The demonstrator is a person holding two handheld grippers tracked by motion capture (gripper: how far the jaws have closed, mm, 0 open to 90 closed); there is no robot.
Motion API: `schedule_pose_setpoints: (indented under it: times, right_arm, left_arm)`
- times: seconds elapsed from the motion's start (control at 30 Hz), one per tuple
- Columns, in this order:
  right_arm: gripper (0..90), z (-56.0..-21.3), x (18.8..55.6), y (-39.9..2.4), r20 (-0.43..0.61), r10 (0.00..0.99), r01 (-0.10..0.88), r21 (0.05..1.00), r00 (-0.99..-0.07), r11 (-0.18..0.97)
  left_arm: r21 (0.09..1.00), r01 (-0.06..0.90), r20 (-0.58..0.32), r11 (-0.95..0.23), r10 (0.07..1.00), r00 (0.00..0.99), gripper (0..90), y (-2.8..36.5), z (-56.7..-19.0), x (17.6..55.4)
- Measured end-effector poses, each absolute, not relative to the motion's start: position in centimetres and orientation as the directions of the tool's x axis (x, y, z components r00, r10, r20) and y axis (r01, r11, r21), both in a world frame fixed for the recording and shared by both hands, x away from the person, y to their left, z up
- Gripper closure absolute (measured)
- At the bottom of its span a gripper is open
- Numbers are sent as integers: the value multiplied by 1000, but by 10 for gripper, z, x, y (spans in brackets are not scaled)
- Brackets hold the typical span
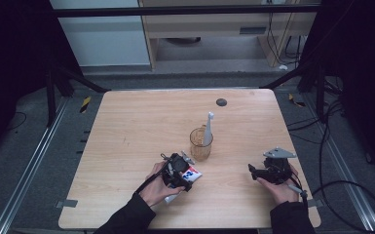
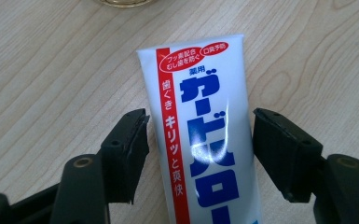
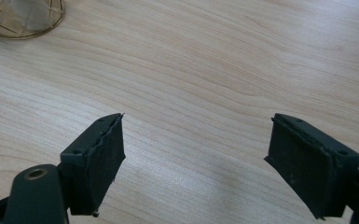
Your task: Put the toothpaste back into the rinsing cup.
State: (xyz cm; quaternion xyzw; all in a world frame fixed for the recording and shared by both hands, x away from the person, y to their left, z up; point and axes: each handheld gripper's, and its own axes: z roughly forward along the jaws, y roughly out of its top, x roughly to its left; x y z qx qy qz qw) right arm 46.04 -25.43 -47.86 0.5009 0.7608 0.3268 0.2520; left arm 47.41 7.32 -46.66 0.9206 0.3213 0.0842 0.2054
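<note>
One white plastic toothpaste tube (image 2: 205, 135) with blue and red print lies flat on the wooden table (image 1: 126, 136), long axis running between the left gripper (image 2: 200, 140)'s parted jaws, crimped end toward one amber glass cup (image 1: 200, 144); right gripper (image 3: 196, 158) jaws apart, empty.

wooden table (image 1: 126, 126), grey floor (image 1: 24, 161), dark surroundings

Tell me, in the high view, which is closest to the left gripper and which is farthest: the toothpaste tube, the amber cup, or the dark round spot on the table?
1. Toothpaste tube: between the left gripper jaws.
2. Amber cup: just beyond, a little to the right.
3. Dark round spot: near the table's far edge.
</note>
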Motion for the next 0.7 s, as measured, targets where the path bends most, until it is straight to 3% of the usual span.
schedule_pose_setpoints:
  times: [0.7]
  right_arm:
    - [187,-480,461,-255,-60,924,603,742,-376,294]
  left_arm:
    - [401,607,-34,-686,651,758,403,73,-472,478]
